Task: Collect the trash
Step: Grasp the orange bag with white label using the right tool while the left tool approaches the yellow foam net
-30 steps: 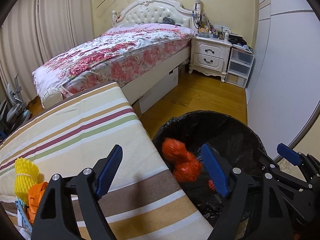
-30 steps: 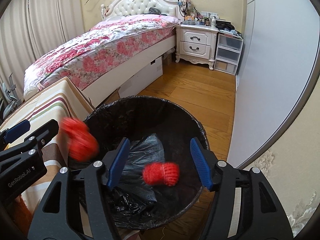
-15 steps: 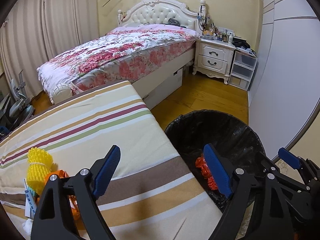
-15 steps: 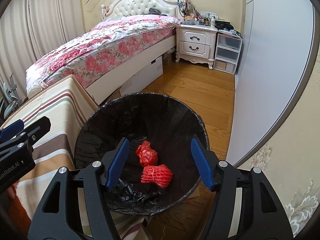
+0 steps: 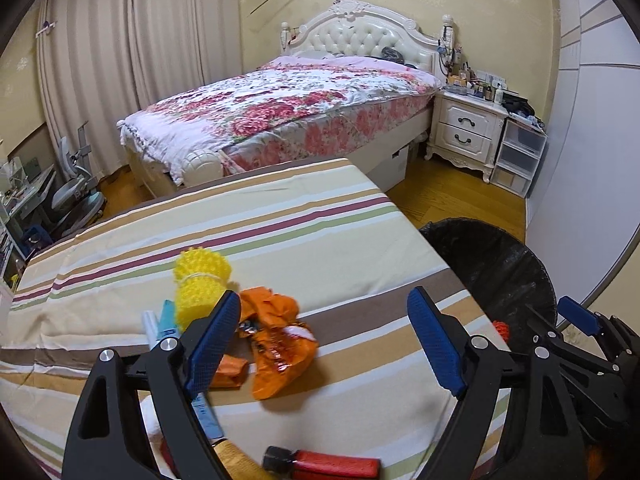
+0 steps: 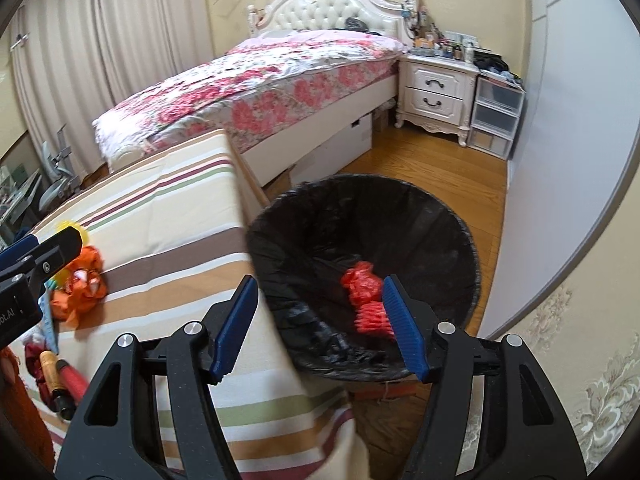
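Note:
My left gripper [image 5: 324, 344] is open and empty above the striped table [image 5: 280, 236]. Just beyond its left finger lie an orange wrapper [image 5: 276, 340], a yellow foam net [image 5: 202, 284] and a small blue-white tube [image 5: 160, 322]. A red-handled tool [image 5: 328, 467] lies at the near edge. My right gripper [image 6: 320, 324] is open and empty over the table's corner and the black-lined trash bin [image 6: 400, 208]. Two red pieces of trash [image 6: 362, 282] lie inside the bin. In the right wrist view the left gripper's finger [image 6: 52, 248] shows beside the orange wrapper [image 6: 80, 284].
A flowered bed [image 5: 280, 108] stands behind the table, with a white nightstand [image 5: 466, 132] and plastic drawers [image 5: 518, 158] beside it. A pale wardrobe wall [image 6: 560, 140] runs along the right of the wooden floor [image 6: 432, 168].
Both grippers swung left, away from over the bin toward the table. The red piece that was in mid-air has landed in the bin. More table trash has come into the left wrist view.

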`<control>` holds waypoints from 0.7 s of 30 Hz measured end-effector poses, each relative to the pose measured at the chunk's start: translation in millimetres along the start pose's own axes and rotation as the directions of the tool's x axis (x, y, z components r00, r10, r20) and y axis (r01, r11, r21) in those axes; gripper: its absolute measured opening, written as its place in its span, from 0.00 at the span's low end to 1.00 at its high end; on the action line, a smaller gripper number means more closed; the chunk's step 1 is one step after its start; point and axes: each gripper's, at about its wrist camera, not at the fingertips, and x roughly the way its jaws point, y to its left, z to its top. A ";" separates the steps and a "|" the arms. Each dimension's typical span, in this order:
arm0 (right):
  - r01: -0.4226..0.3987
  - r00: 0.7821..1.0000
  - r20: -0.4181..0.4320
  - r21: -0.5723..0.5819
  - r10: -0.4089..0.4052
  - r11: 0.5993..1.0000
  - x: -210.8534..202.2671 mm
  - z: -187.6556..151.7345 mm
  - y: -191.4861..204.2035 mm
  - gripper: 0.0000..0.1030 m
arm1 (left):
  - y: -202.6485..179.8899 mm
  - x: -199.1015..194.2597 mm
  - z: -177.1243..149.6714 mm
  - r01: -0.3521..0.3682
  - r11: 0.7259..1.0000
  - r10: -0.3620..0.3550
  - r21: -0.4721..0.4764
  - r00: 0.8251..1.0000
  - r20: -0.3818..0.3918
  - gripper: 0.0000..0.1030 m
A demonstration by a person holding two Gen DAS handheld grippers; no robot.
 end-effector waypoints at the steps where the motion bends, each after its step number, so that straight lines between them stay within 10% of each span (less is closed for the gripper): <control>1: -0.012 1.000 0.001 -0.010 0.012 1.000 -1.4 0.3 6.2 0.61 | 7.3 -2.2 -0.9 -0.013 1.000 0.013 -0.009 1.000 0.002 0.80; 21: -0.223 0.975 -0.061 -0.237 0.214 0.946 0.4 -0.1 153.6 0.61 | 157.6 -4.1 -43.8 -0.231 0.950 0.217 -0.212 0.972 -0.087 0.80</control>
